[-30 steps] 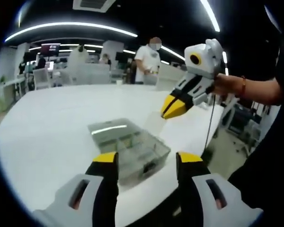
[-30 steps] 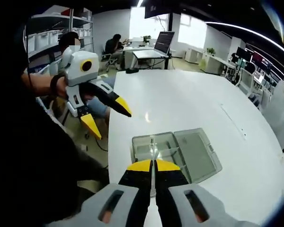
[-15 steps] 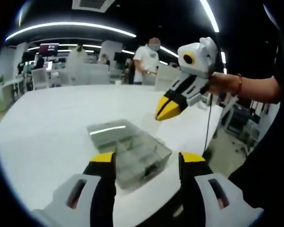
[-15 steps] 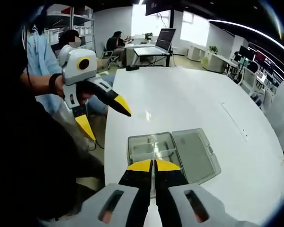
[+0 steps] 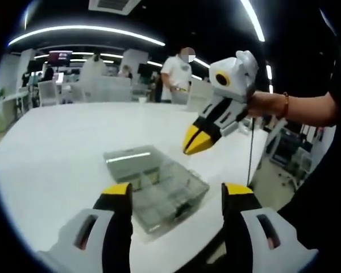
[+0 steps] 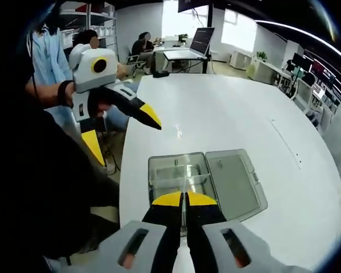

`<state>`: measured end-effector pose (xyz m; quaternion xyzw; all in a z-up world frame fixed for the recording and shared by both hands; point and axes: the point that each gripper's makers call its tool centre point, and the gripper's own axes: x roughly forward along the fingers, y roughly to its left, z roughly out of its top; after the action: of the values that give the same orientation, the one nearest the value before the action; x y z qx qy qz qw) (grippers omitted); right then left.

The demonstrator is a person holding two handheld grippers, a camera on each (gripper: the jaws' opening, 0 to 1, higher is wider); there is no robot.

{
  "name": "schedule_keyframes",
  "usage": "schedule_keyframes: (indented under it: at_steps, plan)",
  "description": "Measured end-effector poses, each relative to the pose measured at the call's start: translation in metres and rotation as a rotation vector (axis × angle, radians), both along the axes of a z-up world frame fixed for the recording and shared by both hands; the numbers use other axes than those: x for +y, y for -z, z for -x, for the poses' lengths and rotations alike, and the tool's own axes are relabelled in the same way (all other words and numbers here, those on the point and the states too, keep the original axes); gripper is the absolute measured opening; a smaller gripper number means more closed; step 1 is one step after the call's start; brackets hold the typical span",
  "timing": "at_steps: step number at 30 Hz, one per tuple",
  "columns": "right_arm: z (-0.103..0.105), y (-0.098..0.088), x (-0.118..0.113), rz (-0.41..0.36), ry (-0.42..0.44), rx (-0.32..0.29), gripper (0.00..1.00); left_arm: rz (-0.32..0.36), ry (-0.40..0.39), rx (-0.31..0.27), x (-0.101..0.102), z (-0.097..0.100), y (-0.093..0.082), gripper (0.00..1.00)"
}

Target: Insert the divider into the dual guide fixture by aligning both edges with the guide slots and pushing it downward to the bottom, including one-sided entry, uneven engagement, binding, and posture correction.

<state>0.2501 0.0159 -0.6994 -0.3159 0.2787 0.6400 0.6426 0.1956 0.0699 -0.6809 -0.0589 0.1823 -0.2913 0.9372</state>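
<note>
A clear plastic box (image 5: pixel 159 187) with inner guide walls lies on the white table (image 5: pixel 57 142), its lid (image 6: pixel 234 177) folded open beside the tray (image 6: pixel 171 170). My right gripper (image 6: pixel 183 200) is shut on a thin transparent divider (image 6: pixel 184 183), seen edge-on and hanging above the tray's middle. In the left gripper view the right gripper (image 5: pixel 196 141) hovers over the box's far right corner, and the divider is too faint to make out there. My left gripper (image 5: pixel 176 193) is open with nothing between its jaws, just in front of the box. In the right gripper view the left gripper (image 6: pixel 122 133) is off the table's left edge.
The box sits near the table's edge (image 6: pixel 125 187), with the person's dark-clad body beyond it. A person (image 5: pixel 177 71) stands behind the table. A desk with a laptop (image 6: pixel 200 41) and seated people lie further back. The wide table top (image 6: pixel 261 114) stretches to the right.
The right gripper has drifted left and slightly down, closer over the box, still shut on the divider. My left jaws stand a little wider apart.
</note>
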Motion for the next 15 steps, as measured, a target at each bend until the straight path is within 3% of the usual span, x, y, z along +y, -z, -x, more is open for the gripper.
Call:
schedule_keyframes:
  at_steps: [15]
  plan:
    - [-0.0031,0.0093,0.0054,0.001,-0.023,0.011,0.00,0.006,-0.007,0.013,0.0032,0.0011,0.0030,0.66]
